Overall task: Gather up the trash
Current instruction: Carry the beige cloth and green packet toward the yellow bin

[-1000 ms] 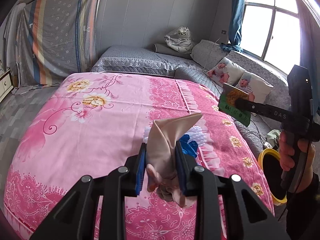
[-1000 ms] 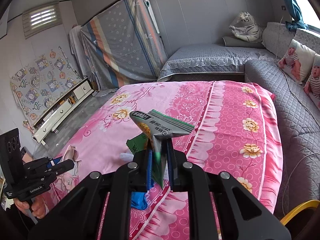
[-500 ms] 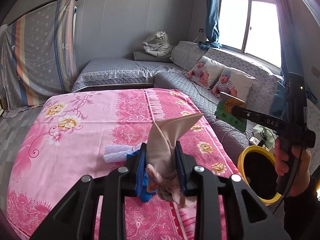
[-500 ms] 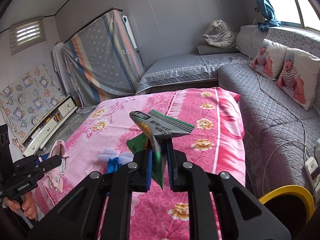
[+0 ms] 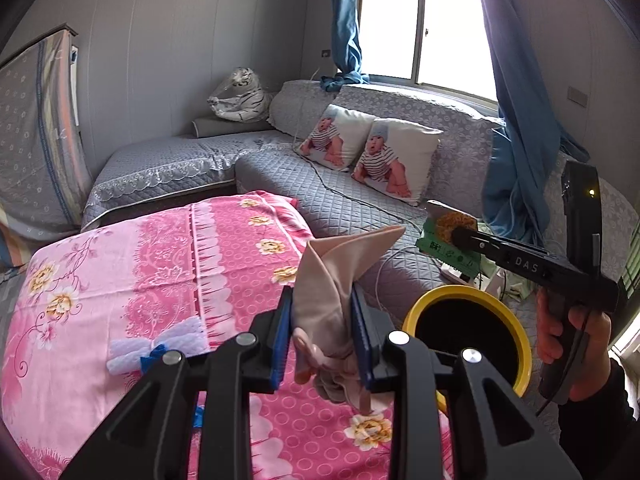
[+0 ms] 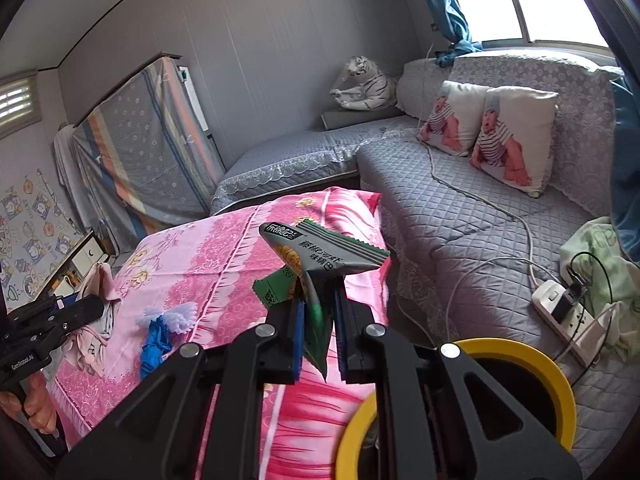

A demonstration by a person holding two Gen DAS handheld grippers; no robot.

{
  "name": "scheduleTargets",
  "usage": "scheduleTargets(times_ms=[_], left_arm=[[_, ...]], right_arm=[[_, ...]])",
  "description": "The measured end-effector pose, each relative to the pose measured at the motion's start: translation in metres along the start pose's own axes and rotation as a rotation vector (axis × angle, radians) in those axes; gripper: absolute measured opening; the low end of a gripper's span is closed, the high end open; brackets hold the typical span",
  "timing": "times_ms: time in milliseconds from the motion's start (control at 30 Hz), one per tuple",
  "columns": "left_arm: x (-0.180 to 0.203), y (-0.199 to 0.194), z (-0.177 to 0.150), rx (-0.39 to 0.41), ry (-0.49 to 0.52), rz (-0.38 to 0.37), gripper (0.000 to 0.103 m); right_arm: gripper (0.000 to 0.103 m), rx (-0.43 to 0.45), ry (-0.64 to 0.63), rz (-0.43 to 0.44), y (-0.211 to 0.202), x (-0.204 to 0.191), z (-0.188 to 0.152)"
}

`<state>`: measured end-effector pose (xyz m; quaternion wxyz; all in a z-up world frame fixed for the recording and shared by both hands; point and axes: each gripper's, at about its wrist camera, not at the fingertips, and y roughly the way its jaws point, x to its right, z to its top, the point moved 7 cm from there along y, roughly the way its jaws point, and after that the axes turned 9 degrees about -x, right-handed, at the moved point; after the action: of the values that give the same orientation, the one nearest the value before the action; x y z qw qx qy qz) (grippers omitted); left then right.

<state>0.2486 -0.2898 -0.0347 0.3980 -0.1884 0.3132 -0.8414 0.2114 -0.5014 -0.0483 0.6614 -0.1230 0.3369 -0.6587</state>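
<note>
My left gripper (image 5: 322,330) is shut on a crumpled beige cloth (image 5: 332,276) that sticks up between its blue pads, above the pink flowered bedspread (image 5: 152,264). My right gripper (image 6: 318,330) is shut on a green and grey snack wrapper (image 6: 320,250). In the left wrist view the right gripper (image 5: 460,236) holds that wrapper (image 5: 442,240) above and just beyond the yellow-rimmed bin (image 5: 468,334). The bin (image 6: 520,376) stands on the floor at the bed's corner, low right. A blue glove (image 6: 154,344) and a white fluffy piece (image 6: 176,316) lie on the bedspread.
A grey quilted corner sofa (image 5: 344,200) with two baby-print cushions (image 5: 368,156) runs behind the bed. A white power strip (image 6: 568,320) with cables lies on the sofa beside a green cloth. A blue curtain (image 5: 520,140) hangs at the window. A person's hand (image 5: 568,332) grips the right tool.
Both grippers have swung right across the bed toward the yellow bin, still holding the cloth and the wrapper. The bin now shows much larger in both views.
</note>
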Motion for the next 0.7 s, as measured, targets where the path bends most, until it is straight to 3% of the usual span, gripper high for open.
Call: scheduleTargets(times_ms=[333,700], left_arm=[[0.069,0.04,0.018,-0.02,0.113,-0.08,0.026],[0.129,0.073,0.013,-0.05,0.179,-0.14,0.026]], right_arm=[[0.012,0.037,0.104,-0.111,-0.037,0.074,-0.028],[0.012,0.022,0.148,-0.22,-0.049,0.116,-0.061]])
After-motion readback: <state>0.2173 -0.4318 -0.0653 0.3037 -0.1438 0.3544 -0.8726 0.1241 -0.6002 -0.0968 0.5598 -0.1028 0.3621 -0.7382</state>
